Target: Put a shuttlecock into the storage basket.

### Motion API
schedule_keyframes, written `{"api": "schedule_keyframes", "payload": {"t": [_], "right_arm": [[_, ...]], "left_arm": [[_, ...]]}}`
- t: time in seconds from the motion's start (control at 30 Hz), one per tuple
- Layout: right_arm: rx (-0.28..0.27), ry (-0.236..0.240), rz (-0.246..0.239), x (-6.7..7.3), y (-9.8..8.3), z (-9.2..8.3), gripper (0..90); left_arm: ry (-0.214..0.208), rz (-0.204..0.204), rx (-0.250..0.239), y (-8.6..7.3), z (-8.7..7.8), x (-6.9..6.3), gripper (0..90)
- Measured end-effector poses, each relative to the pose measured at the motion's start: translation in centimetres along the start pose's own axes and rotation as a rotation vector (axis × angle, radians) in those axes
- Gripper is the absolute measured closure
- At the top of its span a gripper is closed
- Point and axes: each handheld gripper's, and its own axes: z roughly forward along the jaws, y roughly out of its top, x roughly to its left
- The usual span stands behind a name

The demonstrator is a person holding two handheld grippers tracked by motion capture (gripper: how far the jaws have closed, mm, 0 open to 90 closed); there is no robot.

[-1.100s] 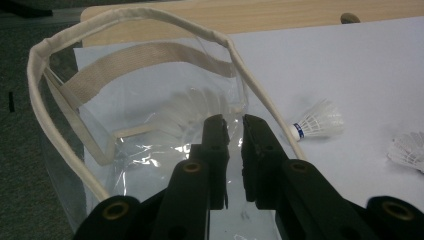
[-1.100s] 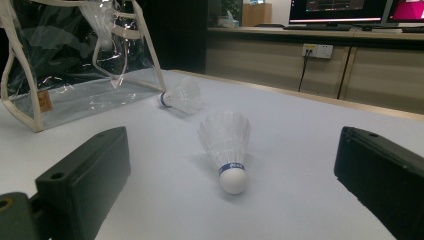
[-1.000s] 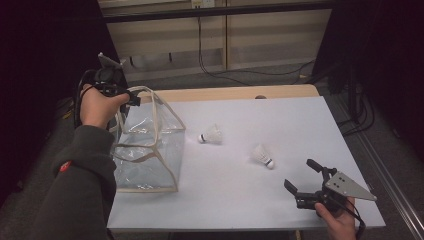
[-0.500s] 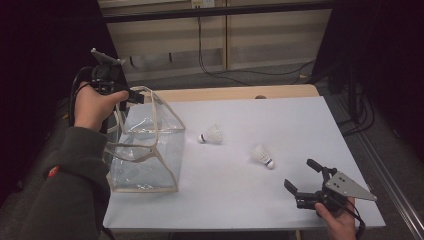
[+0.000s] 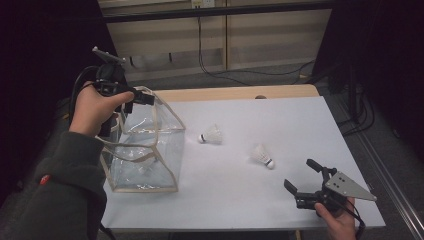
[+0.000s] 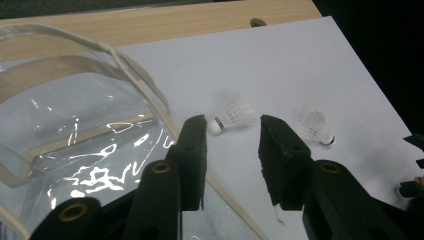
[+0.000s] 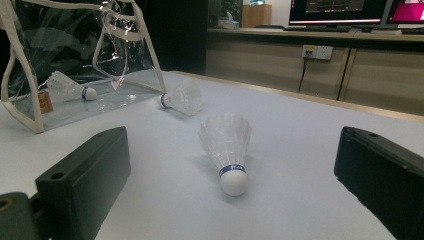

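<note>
A clear plastic bag [image 5: 150,150] with cream trim stands open at the table's left. One shuttlecock [image 7: 67,87] lies inside it. Two more lie on the white tabletop: one [image 5: 212,135] close to the bag, the other [image 5: 262,156] nearer the right gripper. My left gripper [image 5: 145,98] hovers over the bag's top rim. Its jaws have just been opening and nothing is between them [image 6: 232,122]. My right gripper [image 5: 302,175] rests low at the front right, wide open. The nearer shuttlecock [image 7: 227,150] lies in front of its jaws with its cork toward me, untouched.
The bag's handles [image 6: 135,75] arch up beside my left jaw. The table's wooden far edge [image 5: 240,92] lies behind the white surface [image 5: 280,120]. Cables hang off the table's back and right side.
My left hand has lifted a little off the bag's rim and its jaws have spread apart. The bag's top has settled slightly. The right gripper and both loose shuttlecocks have stayed still.
</note>
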Motion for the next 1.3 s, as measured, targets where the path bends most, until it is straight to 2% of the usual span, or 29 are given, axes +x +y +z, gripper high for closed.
{"api": "schedule_keyframes", "payload": {"t": [0.07,0.2,0.43,0.6,1.03,1.1,1.3], "right_arm": [[0.0,0.0,0.0,0.0,0.0,0.0,1.5],[-0.001,0.001,0.0,0.0,0.0,0.0,1.5],[0.0,0.001,0.0,0.0,0.0,0.0,1.5],[0.0,0.0,-0.001,0.0,0.0,0.0,1.5],[-0.001,0.0,-0.001,0.0,0.0,0.0,1.5],[-0.001,0.0,-0.001,0.0,0.0,0.0,1.5],[-0.003,-0.001,0.003,0.0,0.1,0.0,1.5]], "left_arm": [[-0.021,0.012,0.009,0.0,0.1,-0.3,61.0],[-0.032,0.021,0.009,0.0,0.3,-1.0,58.8],[-0.08,0.056,0.042,-0.1,0.7,-2.0,51.3],[-0.104,0.061,0.035,-0.2,1.1,-2.6,47.3],[-0.133,0.08,0.014,-0.4,1.7,-3.7,38.0],[-0.14,0.099,0.025,-0.4,1.7,-3.8,37.3],[-0.159,0.111,0.02,-0.5,2.0,-4.4,32.1]]}}
